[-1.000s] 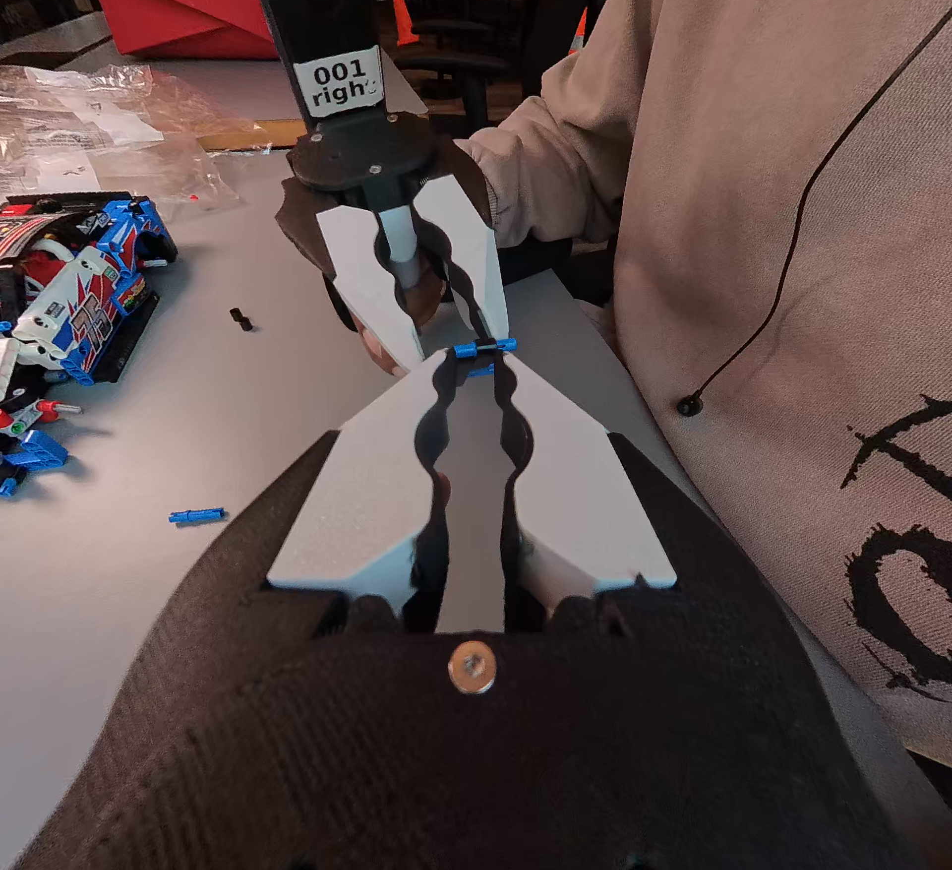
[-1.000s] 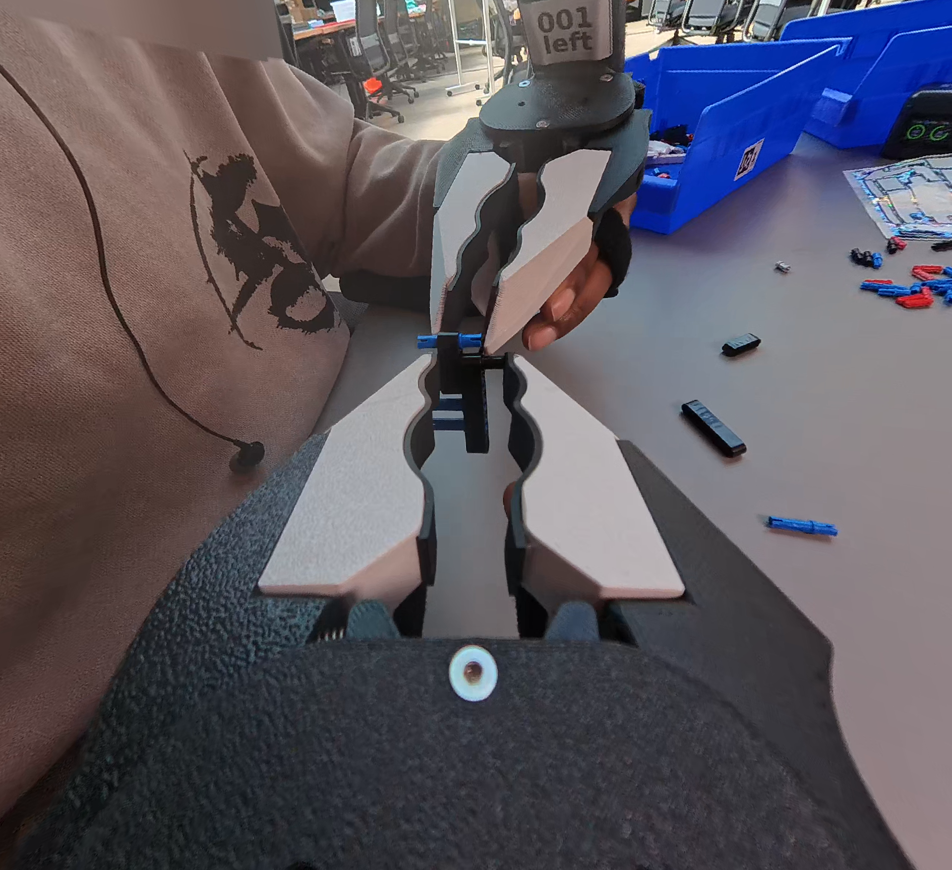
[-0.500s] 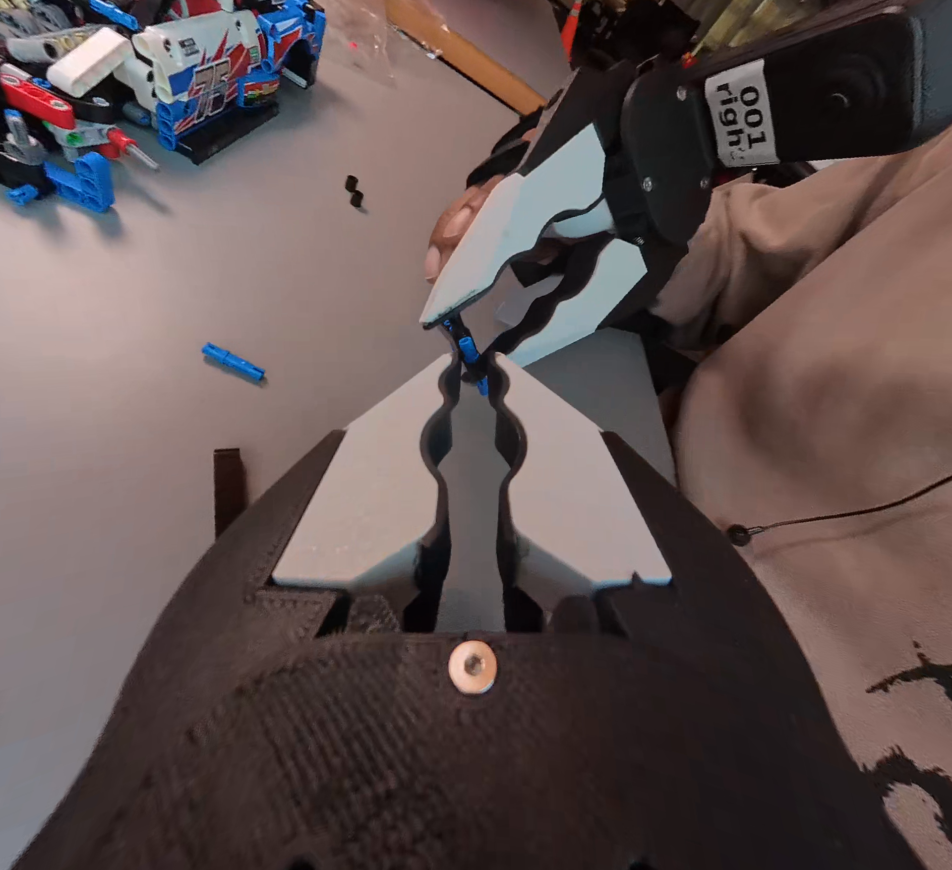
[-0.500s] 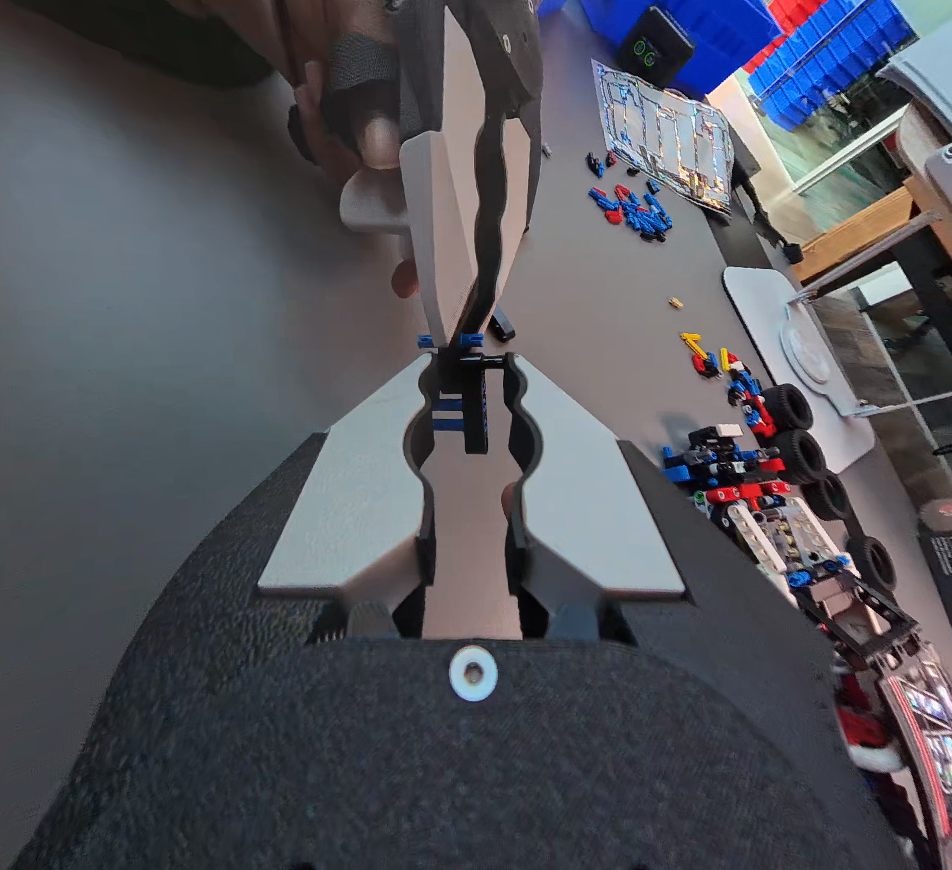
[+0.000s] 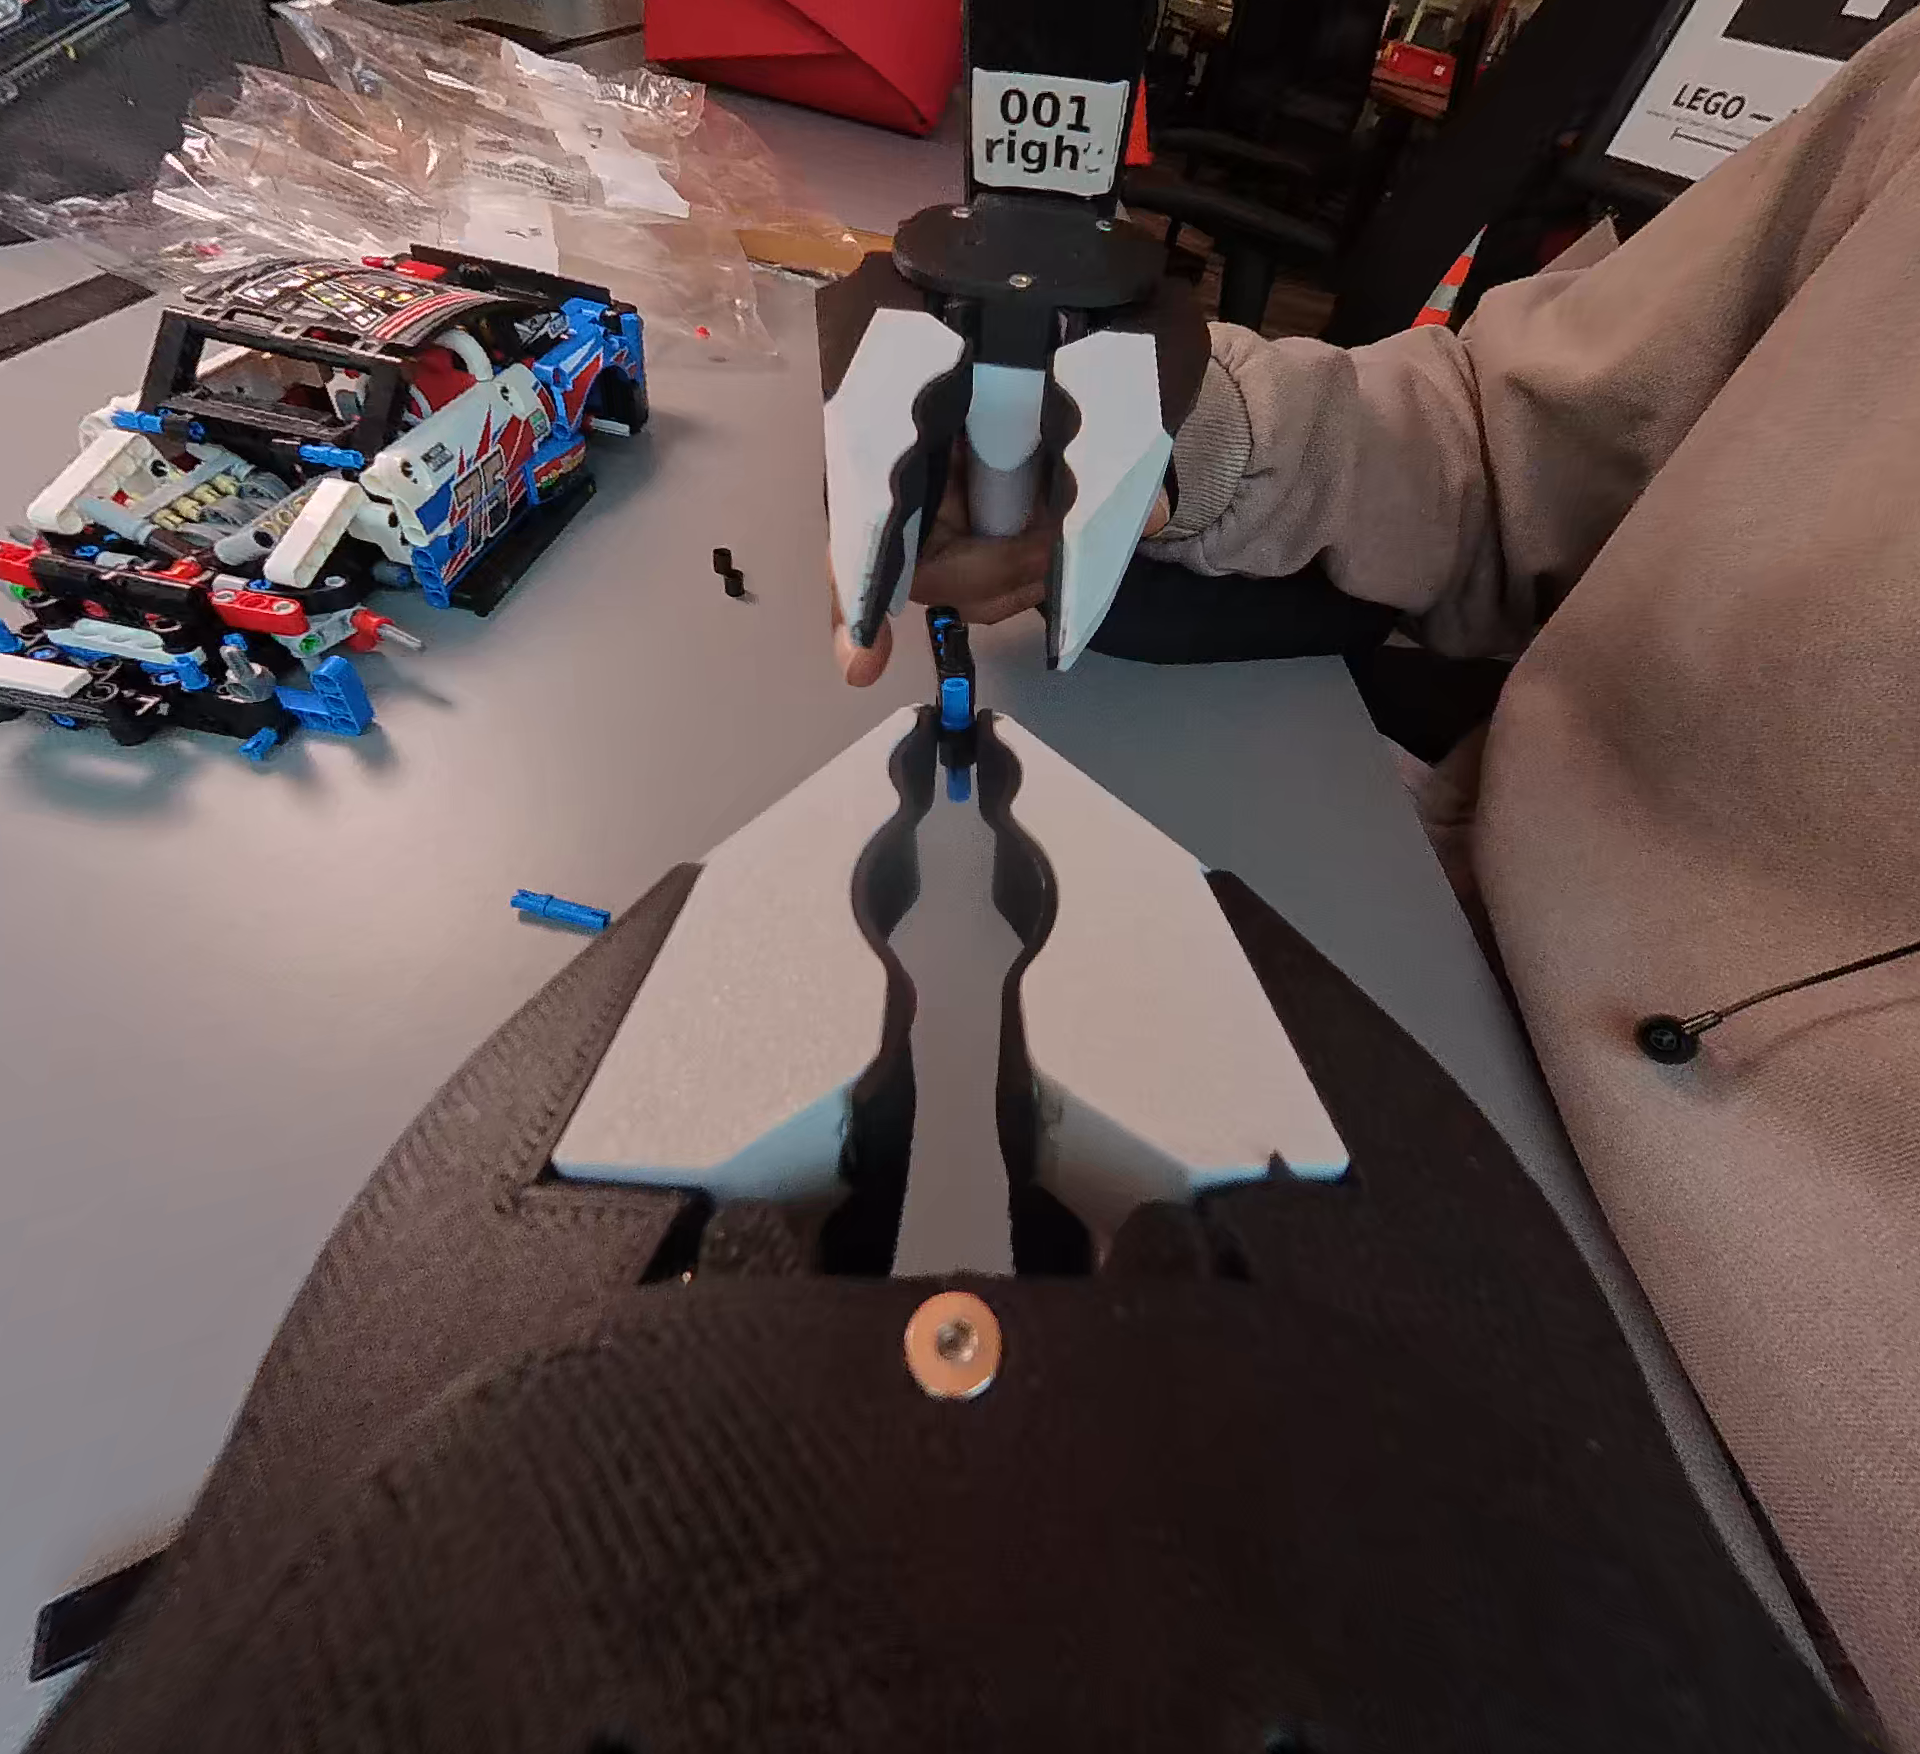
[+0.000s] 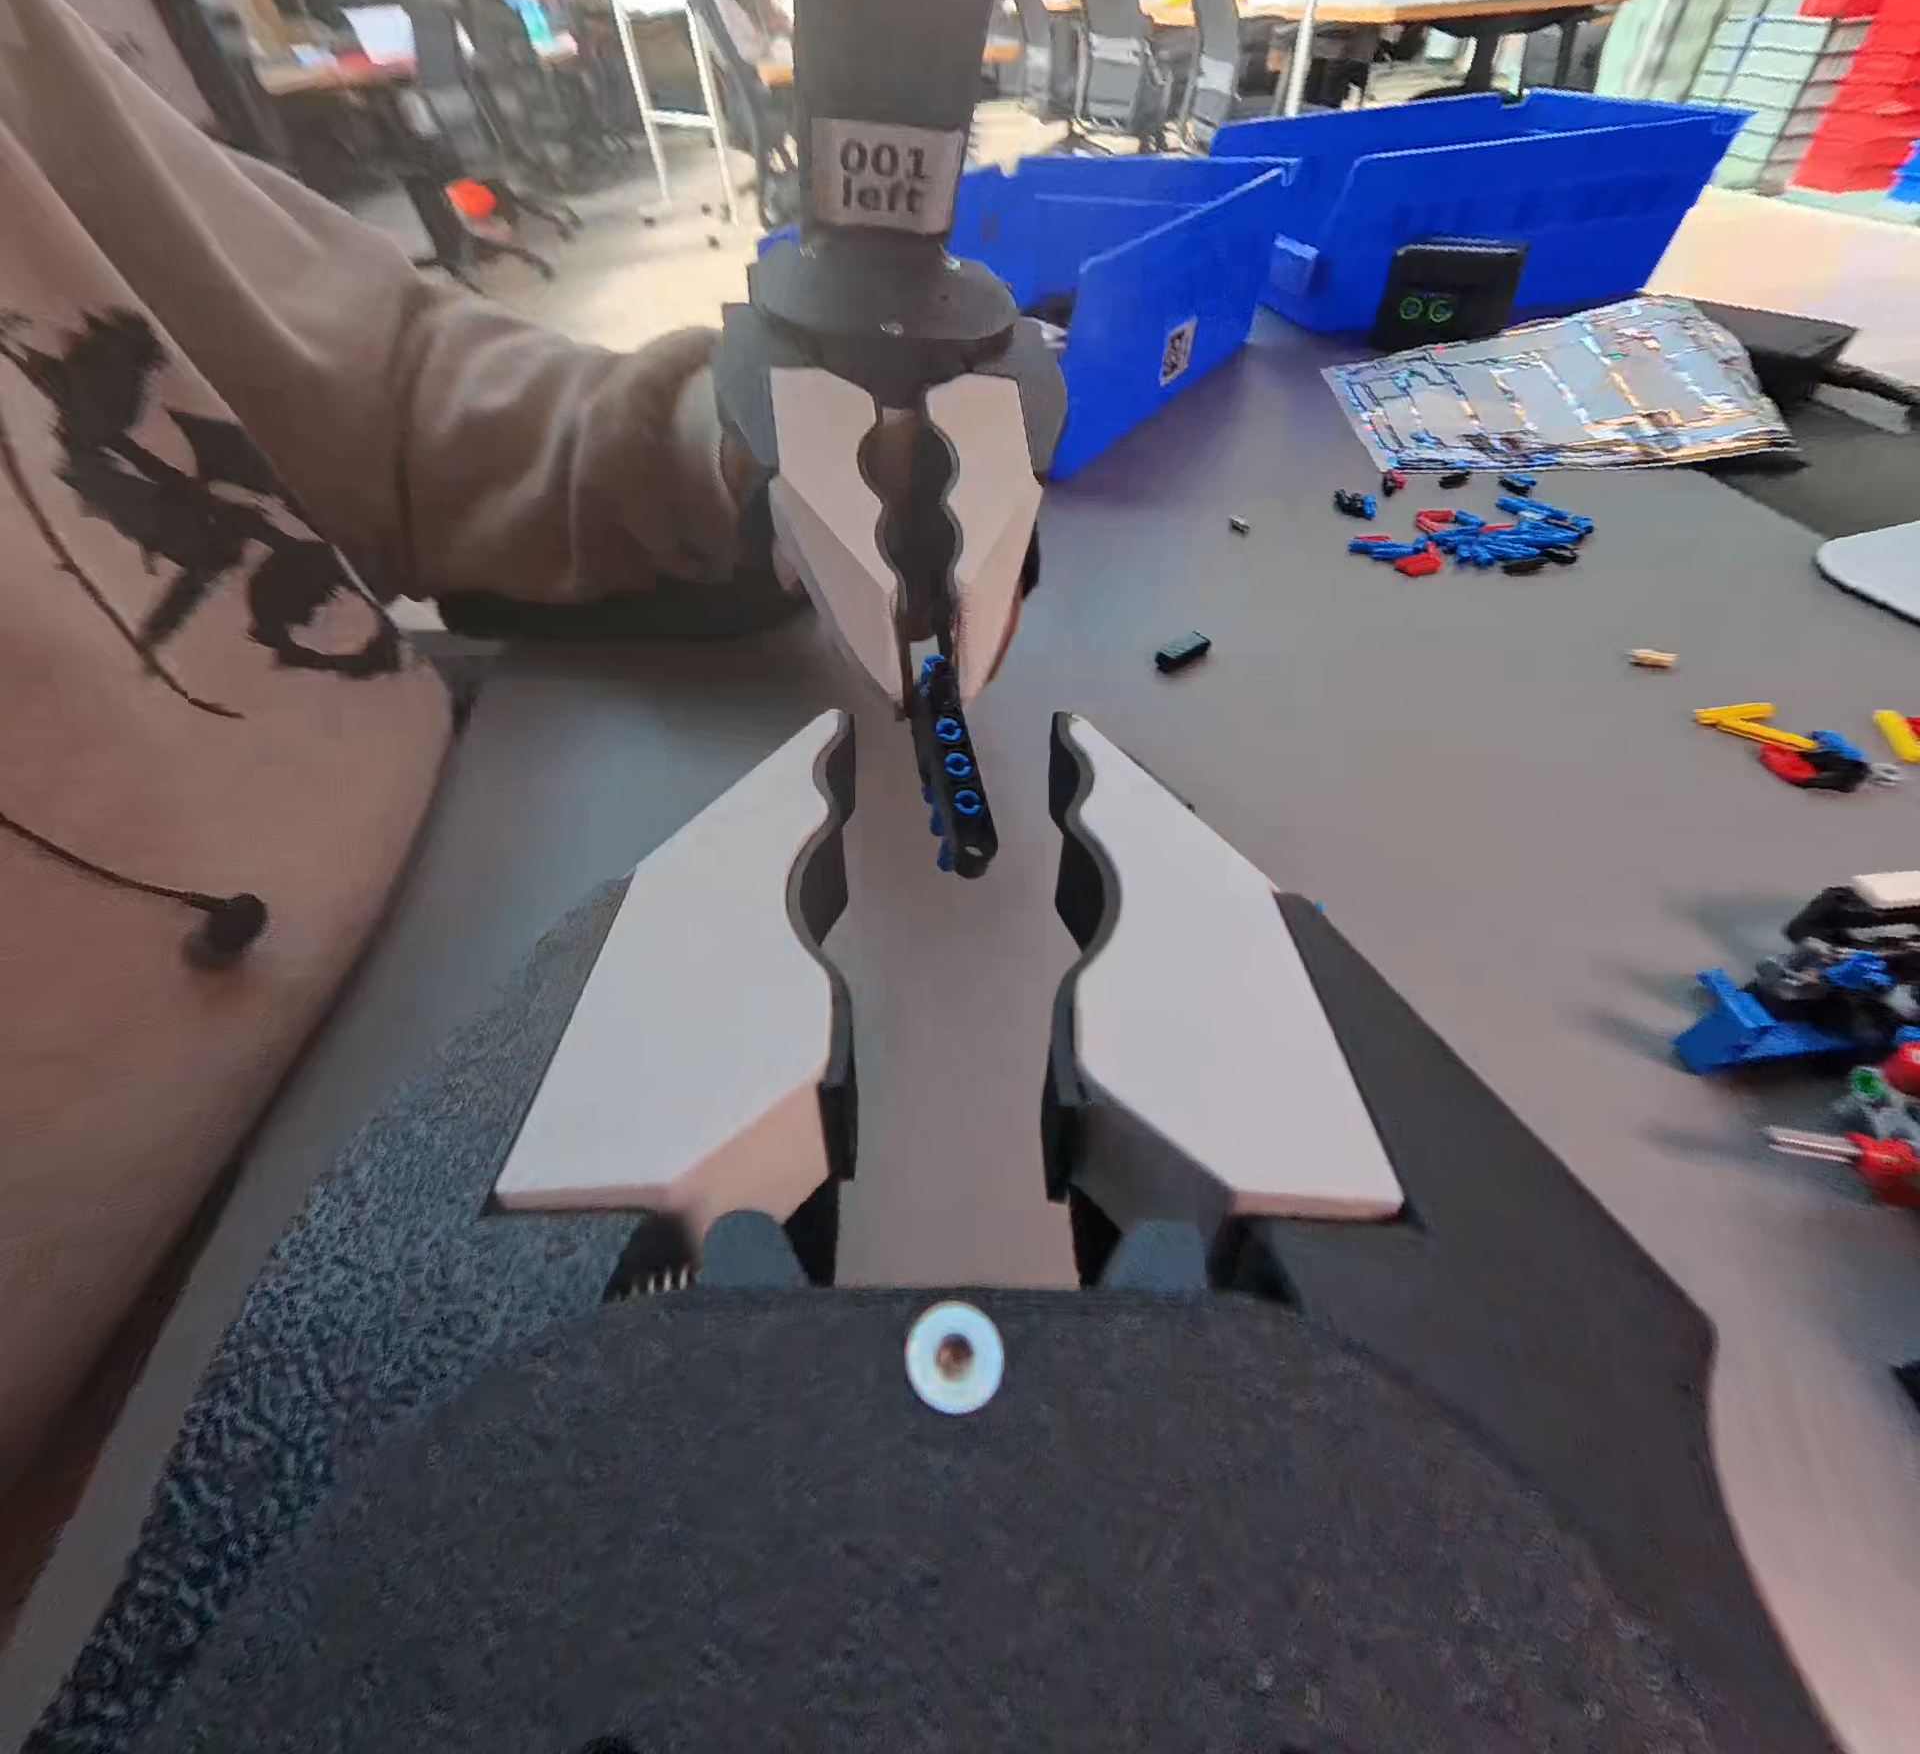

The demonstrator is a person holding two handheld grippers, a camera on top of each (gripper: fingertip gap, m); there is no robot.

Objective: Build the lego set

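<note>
While the left gripper point(image 5: 951, 725) pinches a black beam point(image 6: 954, 774) studded with blue pins above the near table edge, the right gripper point(image 6: 951, 728) gapes around it, apparently mid-handover; next likely comes fitting it to the car point(image 5: 343, 468) far left.

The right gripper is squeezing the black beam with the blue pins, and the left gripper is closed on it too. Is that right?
Not quite. The right gripper is open, its fingers spread either side of the black beam with blue pins without touching it, as the right wrist view shows. The left gripper is indeed closed on it, alone holding the beam.
</note>
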